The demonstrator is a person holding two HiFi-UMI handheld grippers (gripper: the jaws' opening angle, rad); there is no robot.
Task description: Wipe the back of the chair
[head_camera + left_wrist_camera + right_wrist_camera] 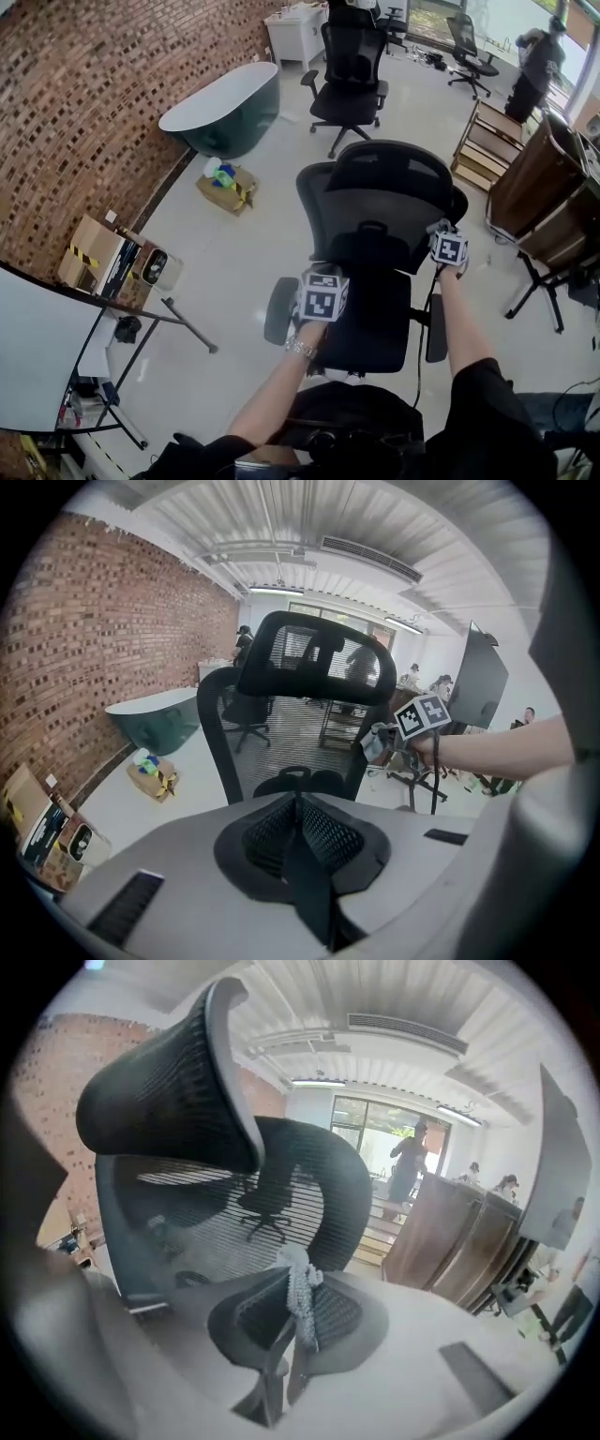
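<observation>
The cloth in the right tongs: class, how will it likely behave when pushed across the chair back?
Probably floppy: the cloth bunches and droops where the right tongs pinch it. Likely light, since that small pinch holds it. Its knitted surface should drag rather than slip on the mesh chair back.

The right tool [292, 1327] is clamped on a pale knitted cloth [301, 1296], close to the chair's mesh back [211, 1227]; its headrest [173, 1091] looms upper left, a wooden cabinet [459, 1237] right

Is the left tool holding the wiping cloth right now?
No, the left tool is shut on nothing; the cloth is pinched in the right tool.
</observation>
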